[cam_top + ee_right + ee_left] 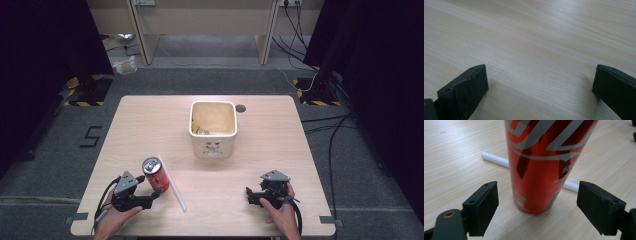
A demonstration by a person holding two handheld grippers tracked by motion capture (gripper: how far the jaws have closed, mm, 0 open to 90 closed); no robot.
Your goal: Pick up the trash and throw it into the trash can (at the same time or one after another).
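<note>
Upright red can (544, 162) between spread left claw (537, 207) jaws, untouched

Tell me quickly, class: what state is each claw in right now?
Left claw: open, jaws either side of the red can, not touching it.
Right claw: open, holding nothing, over the bare table.

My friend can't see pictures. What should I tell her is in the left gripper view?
A red soda can stands upright on a pale wooden table, close up between the two open black jaws of the left gripper, which do not touch it. A white straw lies on the table behind the can.
</note>
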